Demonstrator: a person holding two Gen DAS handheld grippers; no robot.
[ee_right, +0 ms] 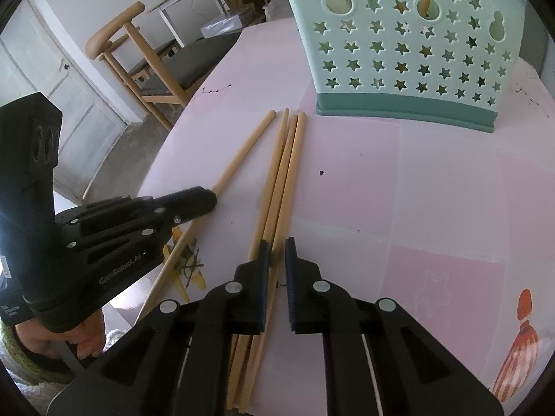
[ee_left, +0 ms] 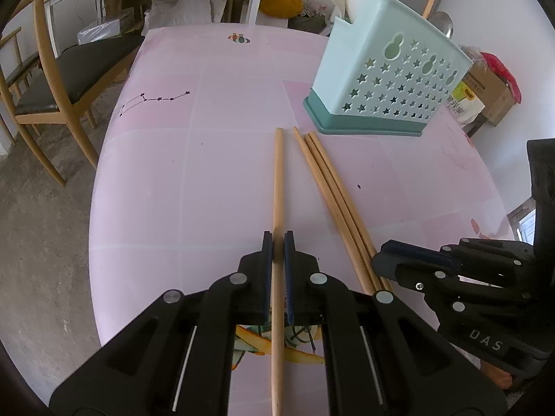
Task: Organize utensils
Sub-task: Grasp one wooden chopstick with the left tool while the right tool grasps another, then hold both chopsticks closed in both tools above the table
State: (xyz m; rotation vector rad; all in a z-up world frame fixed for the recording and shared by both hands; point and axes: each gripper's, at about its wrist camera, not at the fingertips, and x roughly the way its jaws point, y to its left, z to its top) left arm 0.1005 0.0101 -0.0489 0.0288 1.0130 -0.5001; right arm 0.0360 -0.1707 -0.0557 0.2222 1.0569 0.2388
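Black left gripper (ee_left: pixel 278 242) jaws clench one pale wooden chopstick (ee_left: pixel 278 187) at frame centre on the pink tabletop (ee_left: pixel 194 180). Right gripper (ee_right: pixel 276 253) jaws, slightly parted, straddle three bundled wooden chopsticks (ee_right: pixel 279 180); mint star-perforated plastic utensil holder (ee_right: pixel 406 48) upper right.

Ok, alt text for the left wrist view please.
The left gripper is closed on a single wooden chopstick lying on a pink table. Three more chopsticks lie bundled beside it, pointing at a star-perforated utensil holder; the right gripper sits by their near ends.
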